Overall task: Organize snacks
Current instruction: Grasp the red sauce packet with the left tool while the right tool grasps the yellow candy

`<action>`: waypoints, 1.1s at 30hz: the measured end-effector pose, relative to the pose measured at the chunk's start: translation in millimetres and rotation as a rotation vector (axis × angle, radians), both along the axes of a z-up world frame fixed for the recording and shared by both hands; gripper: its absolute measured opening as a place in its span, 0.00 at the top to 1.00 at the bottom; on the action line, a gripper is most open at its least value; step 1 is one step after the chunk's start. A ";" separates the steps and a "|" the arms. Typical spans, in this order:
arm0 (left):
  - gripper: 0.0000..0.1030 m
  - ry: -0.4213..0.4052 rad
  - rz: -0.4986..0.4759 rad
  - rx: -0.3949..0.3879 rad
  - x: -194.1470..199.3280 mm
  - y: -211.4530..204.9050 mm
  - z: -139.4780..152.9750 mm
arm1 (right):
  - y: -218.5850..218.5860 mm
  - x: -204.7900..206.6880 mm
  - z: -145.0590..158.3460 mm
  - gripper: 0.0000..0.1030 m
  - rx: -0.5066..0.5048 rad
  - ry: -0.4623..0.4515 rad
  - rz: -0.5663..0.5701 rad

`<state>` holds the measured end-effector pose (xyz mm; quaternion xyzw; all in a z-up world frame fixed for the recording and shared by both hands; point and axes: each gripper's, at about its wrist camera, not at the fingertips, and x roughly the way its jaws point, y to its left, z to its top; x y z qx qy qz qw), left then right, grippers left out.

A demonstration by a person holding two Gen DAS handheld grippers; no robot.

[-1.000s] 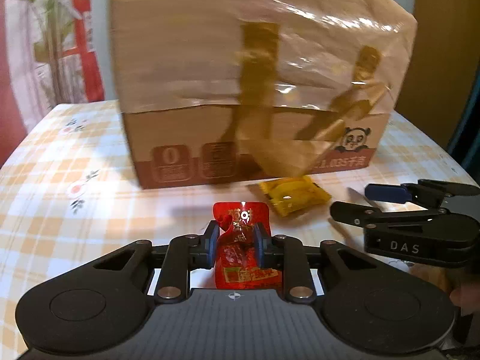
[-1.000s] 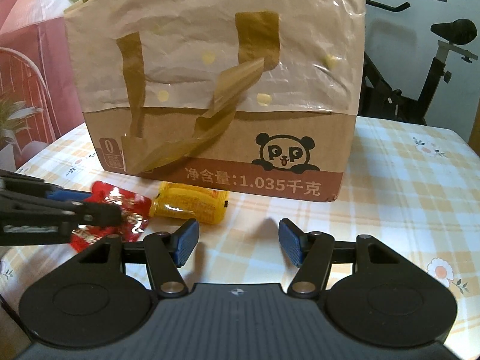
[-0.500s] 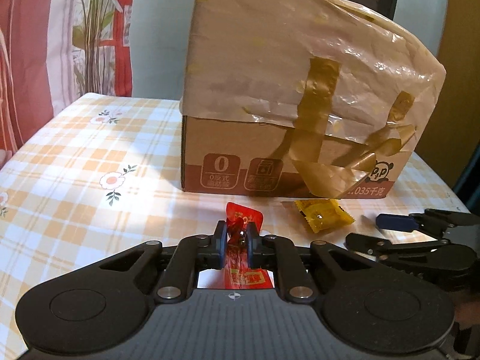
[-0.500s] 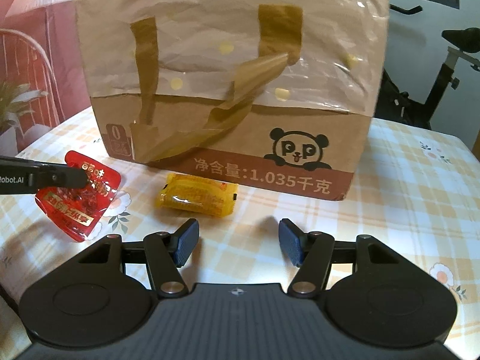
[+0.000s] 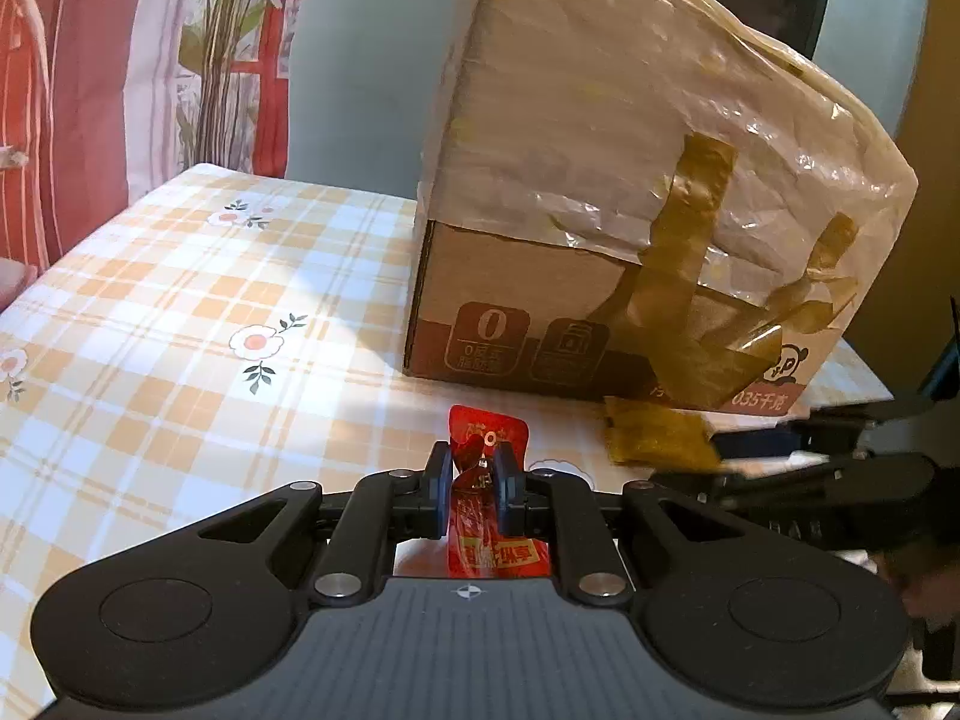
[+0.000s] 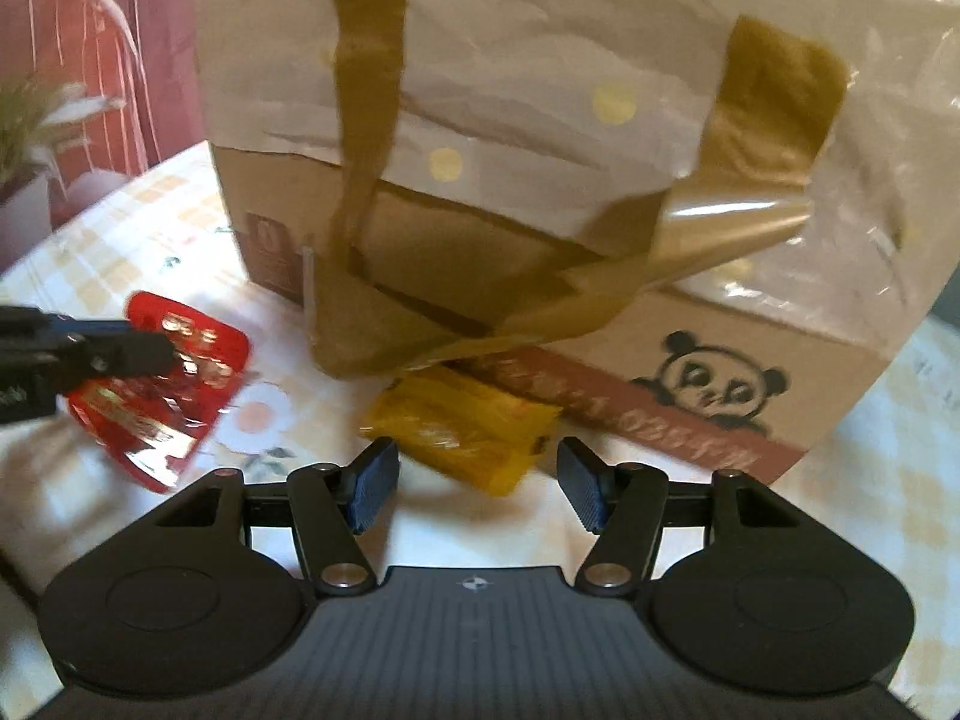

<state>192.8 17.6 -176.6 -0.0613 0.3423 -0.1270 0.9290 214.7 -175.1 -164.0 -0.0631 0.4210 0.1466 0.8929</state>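
My left gripper (image 5: 473, 480) is shut on a red snack packet (image 5: 487, 438) and holds it above the table in front of the box. The packet also shows in the right wrist view (image 6: 162, 390), pinched by the left fingers (image 6: 120, 354). A yellow snack packet (image 6: 462, 420) lies on the tablecloth against the foot of the cardboard box (image 6: 600, 192); it also shows in the left wrist view (image 5: 657, 432). My right gripper (image 6: 477, 480) is open and empty, its jaws just short of the yellow packet on either side.
The tall cardboard box (image 5: 630, 192), wrapped in clear plastic with brown tape strips, stands at the back of the checked tablecloth (image 5: 180, 330). The right gripper's body (image 5: 840, 480) shows at the right in the left wrist view. Red curtains and a plant stand behind the table.
My left gripper has lifted the red packet off the table and pulled back to the left. My right gripper has moved forward and left, close to the yellow packet.
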 end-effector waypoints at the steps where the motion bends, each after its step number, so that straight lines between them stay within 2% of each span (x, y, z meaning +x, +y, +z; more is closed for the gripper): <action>1: 0.85 0.000 0.001 -0.001 0.6 0.6 -0.1 | 2.8 -2.2 0.7 0.42 0.009 0.015 0.007; 5: 0.85 0.001 0.002 -0.006 0.6 1.7 -1.1 | 13.7 -10.1 8.8 0.43 0.083 0.041 0.058; 10: 0.84 0.001 0.005 0.002 1.1 1.4 -2.7 | 31.7 -9.5 15.4 0.42 -0.050 -0.096 0.133; 13: 0.83 -0.002 0.012 0.006 0.7 2.1 -4.0 | 34.7 -4.5 6.1 0.42 -0.091 -0.127 0.194; 16: 0.81 0.000 0.016 0.004 1.0 4.3 -4.9 | 35.5 3.9 -6.9 0.42 -0.108 -0.122 0.228; 18: 0.80 0.003 0.015 -0.003 1.0 6.0 -4.4 | 32.5 3.9 -9.6 0.42 -0.078 -0.136 0.213; 19: 0.76 0.009 0.017 -0.010 1.4 7.0 -4.5 | 30.5 3.4 -9.9 0.43 -0.061 -0.129 0.204; 20: 0.71 0.021 0.017 -0.018 2.7 7.9 -5.2 | 28.0 1.6 -10.2 0.49 -0.038 -0.122 0.193; 22: 0.57 0.036 0.020 -0.028 4.0 8.3 -6.7 | 21.8 -6.3 -7.4 0.54 -0.029 -0.122 0.177; 27: 0.41 0.032 0.005 -0.030 1.6 4.0 -6.4 | 3.8 -31.8 -5.1 0.61 -0.051 -0.155 0.073; 29: 0.37 0.037 0.004 -0.012 1.2 0.2 -7.7 | -5.7 -38.8 -6.9 0.61 -0.026 -0.154 0.024; 33: 0.37 0.046 0.052 0.071 1.0 -3.3 -10.9 | -22.2 -51.7 -11.5 0.62 0.020 -0.174 -0.042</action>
